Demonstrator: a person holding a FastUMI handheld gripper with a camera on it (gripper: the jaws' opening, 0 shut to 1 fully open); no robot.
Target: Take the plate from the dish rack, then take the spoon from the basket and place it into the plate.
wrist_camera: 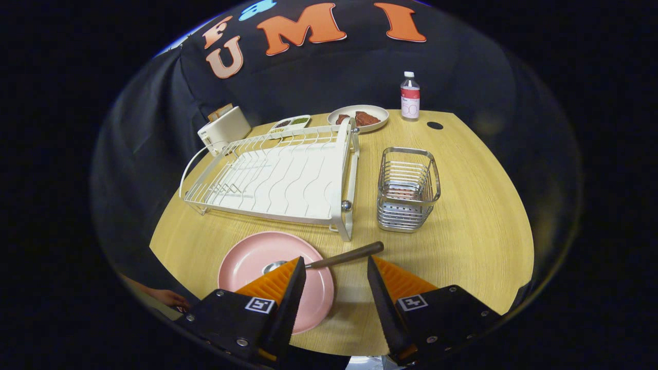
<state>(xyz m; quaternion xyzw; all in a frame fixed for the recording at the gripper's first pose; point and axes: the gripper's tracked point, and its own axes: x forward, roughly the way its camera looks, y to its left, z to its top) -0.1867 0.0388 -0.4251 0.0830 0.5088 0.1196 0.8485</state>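
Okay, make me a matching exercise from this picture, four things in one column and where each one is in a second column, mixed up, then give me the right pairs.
Things:
1. spoon
2. pink plate
3. wire basket
4. bottle

Places:
A. at the far edge of the table, beyond the basket
B. bowl on the plate, handle sticking out over its rim onto the table
C. on the table in front of the dish rack
D. beside the dish rack, empty

The gripper is open, its fingers spread to either side of the spoon's handle.

Pairs: 1-B, 2-C, 3-D, 4-A
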